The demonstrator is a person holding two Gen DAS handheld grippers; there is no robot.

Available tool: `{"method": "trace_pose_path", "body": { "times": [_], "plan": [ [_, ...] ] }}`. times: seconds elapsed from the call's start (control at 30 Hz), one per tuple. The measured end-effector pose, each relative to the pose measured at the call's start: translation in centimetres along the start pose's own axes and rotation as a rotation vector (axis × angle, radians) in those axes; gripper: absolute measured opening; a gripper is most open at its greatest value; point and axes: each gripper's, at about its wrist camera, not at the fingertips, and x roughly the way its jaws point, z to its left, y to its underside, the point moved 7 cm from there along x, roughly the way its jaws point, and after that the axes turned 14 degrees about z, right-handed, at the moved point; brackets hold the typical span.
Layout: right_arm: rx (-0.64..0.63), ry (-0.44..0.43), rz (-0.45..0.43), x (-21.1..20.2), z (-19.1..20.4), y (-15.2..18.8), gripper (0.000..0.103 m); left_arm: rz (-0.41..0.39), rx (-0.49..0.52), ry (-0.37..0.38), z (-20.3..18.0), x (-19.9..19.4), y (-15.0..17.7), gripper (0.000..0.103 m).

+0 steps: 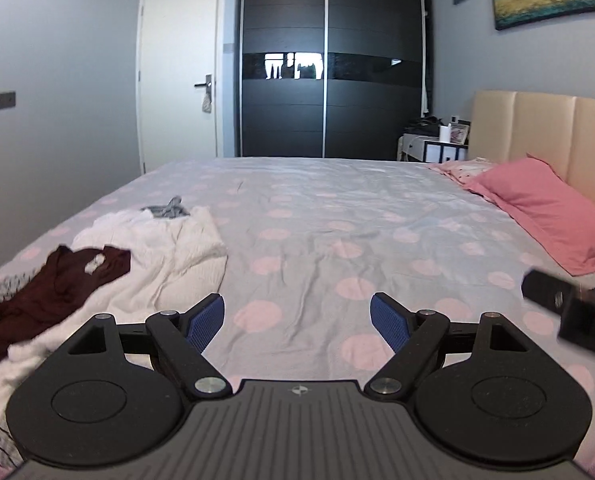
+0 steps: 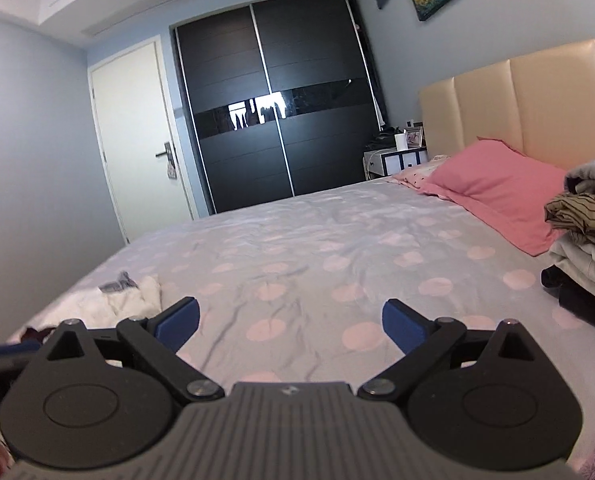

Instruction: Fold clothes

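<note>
My left gripper (image 1: 297,316) hangs over the dotted bedsheet (image 1: 317,220) with its blue pads spread wide and nothing between them; my right gripper (image 2: 291,320) is the same, splayed and empty. The unfolded clothes lie ahead and to the left: a white garment (image 1: 169,248) sprawled across the sheet, with a maroon top (image 1: 57,292) draped over its near edge. The white piece's long axis runs from near my left claw away toward the door (image 1: 179,72). My left hand is plainly nearer, so I judge it should lead the pick. A folded stack (image 2: 585,232) sits to my right beside the pink pillow (image 2: 497,192).
</note>
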Motion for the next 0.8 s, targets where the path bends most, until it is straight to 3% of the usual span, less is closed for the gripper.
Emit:
{"method": "trace_pose_path", "body": {
  "times": [0.3, 0.5, 0.8],
  "plan": [
    [-0.045, 0.020, -0.005, 2.4, 0.7, 0.0, 0.100, 0.029, -0.001, -0.007, -0.7, 2.8, 0.4, 0.080],
    [-0.036, 0.027, 0.037, 3.8, 0.0, 0.8, 0.101, 0.075, -0.021, -0.024, -0.6, 4.6, 0.9, 0.080],
    [-0.008, 0.033, 0.079, 3.7, -0.3, 1.0, 0.101, 0.075, 0.017, -0.033, -1.6, 3.7, 0.3, 0.080]
  ]
}}
